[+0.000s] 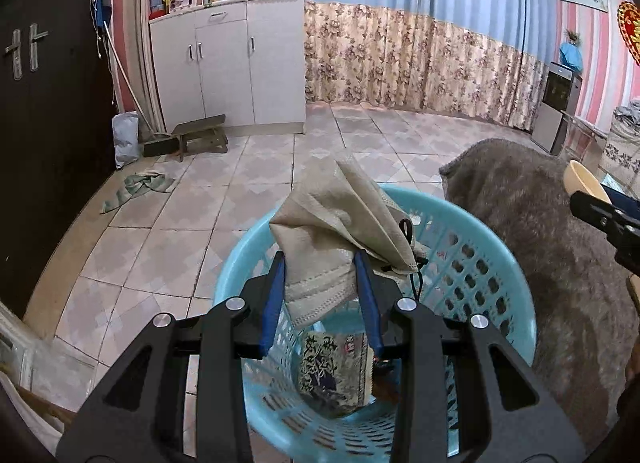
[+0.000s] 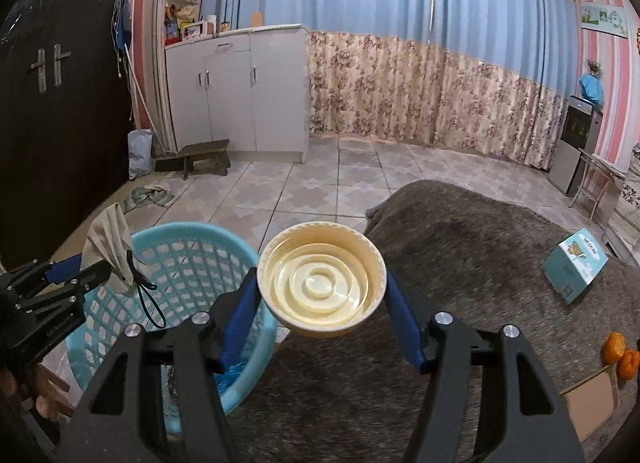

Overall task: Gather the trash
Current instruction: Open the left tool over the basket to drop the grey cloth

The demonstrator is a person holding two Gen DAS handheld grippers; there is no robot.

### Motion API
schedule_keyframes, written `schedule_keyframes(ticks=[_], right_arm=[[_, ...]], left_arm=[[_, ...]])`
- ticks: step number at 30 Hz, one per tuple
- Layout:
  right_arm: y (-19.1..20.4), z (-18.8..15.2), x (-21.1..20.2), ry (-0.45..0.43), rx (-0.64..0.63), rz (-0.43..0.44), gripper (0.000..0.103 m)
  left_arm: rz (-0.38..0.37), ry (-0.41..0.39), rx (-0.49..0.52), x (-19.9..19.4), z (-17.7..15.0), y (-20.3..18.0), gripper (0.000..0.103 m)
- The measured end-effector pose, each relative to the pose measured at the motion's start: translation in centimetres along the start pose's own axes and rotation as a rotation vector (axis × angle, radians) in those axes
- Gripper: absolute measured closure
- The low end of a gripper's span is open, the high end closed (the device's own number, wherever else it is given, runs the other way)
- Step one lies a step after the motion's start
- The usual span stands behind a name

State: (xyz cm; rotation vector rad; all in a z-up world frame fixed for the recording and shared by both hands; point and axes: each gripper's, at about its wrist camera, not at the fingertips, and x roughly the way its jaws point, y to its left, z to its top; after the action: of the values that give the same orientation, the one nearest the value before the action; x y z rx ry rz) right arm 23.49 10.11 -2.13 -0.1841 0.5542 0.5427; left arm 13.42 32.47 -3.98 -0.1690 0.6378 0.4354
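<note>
My left gripper is shut on a beige face mask with black ear loops and holds it over a light blue plastic basket. A printed wrapper lies at the basket's bottom. My right gripper is shut on a round cream lid, hollow side facing the camera, held beside the basket above the grey blanket. The right wrist view shows the left gripper with the mask at the basket's left rim. The lid shows at the right edge of the left wrist view.
The basket stands against a blanket-covered surface. On the blanket lie a teal box, orange peels and a cardboard piece. A white cabinet, low stool, broom and floor rag stand across the tiled floor.
</note>
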Motion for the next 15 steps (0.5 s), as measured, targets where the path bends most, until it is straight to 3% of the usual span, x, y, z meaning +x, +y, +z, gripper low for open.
schedule_keyframes(ticks=[10, 13, 15], right_arm=[[3.9, -1.2, 1.2, 0.038, -0.018, 0.072, 0.042], [4.8, -1.4, 1.3, 0.043, -0.033, 0.072, 0.042], [5.1, -1.5, 1.4, 0.043, -0.045, 0.065, 0.042]], left_arm=[[-0.009, 0.006, -0.01, 0.3, -1.0, 2.2, 0.064], [-0.009, -0.008, -0.01, 0.2, -0.9, 2.6, 0.049], [0.002, -0.016, -0.01, 0.1, -0.9, 2.8, 0.045]])
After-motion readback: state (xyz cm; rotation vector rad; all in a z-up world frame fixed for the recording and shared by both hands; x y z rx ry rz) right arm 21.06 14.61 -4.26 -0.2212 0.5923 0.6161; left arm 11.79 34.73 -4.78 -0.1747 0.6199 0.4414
